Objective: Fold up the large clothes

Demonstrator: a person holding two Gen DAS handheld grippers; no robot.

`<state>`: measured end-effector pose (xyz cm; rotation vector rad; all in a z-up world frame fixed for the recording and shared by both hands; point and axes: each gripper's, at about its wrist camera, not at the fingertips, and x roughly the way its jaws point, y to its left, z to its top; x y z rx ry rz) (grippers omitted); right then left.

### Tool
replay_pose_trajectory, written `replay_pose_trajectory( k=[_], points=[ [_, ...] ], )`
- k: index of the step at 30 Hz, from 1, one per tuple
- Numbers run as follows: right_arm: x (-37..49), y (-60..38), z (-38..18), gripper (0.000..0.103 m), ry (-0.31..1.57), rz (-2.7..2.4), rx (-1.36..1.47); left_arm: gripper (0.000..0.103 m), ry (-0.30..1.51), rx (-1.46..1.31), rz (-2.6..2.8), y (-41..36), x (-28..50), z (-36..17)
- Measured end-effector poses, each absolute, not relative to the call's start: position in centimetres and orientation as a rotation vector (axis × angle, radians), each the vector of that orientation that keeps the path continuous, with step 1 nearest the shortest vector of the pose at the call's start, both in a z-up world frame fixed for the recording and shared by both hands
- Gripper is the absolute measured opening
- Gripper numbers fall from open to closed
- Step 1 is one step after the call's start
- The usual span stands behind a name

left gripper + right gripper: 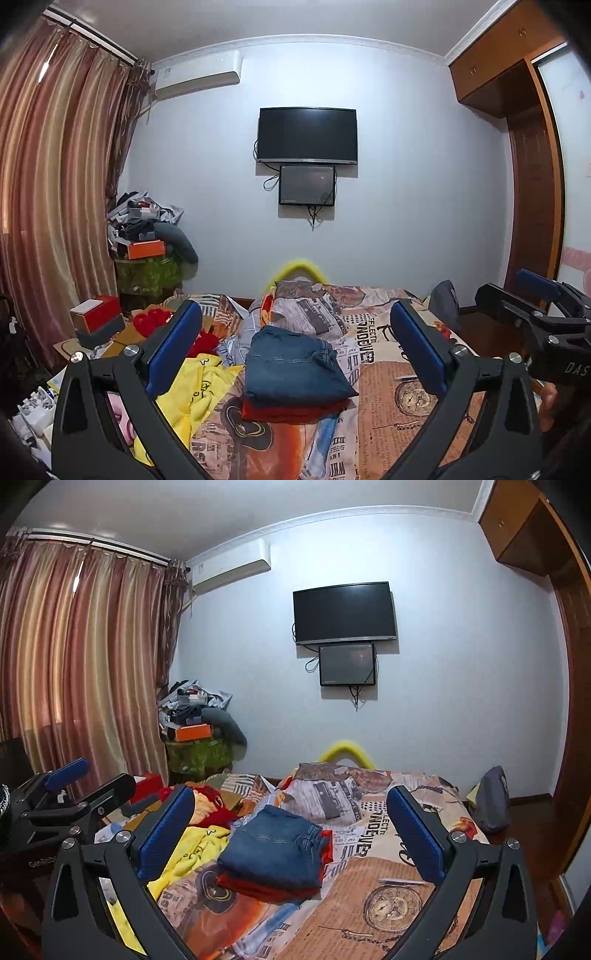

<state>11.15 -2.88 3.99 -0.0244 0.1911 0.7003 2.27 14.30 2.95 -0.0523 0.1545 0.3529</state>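
Folded blue jeans [295, 363] lie on top of a folded red garment [291, 410] in the middle of the bed [399, 402]. The stack also shows in the right wrist view, jeans [275, 847] over red garment [258, 886]. My left gripper [295, 347] is open and empty, raised above the stack. My right gripper [291, 830] is open and empty, also above the bed; it shows at the right edge of the left wrist view [532, 299]. A loose yellow garment [199, 391] and red clothes [159, 321] lie to the left of the stack.
The bed has a newspaper-print cover. Boxes [96, 317] and clutter sit at the bed's left side, with curtains [48, 184] behind. A TV [306, 134] hangs on the far wall. A wardrobe [532, 184] stands to the right; a grey bag [493, 797] sits beside the bed.
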Motion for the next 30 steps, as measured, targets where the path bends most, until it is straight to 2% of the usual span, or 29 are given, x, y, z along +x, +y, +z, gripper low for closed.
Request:
replay_pose_trajectory(
  k=[30],
  points=[
    [11.2,-2.9,4.2,0.103,0.217,0.694,-0.025,0.102,0.193,-0.060,0.299,14.4,3.7,2.0]
  ],
)
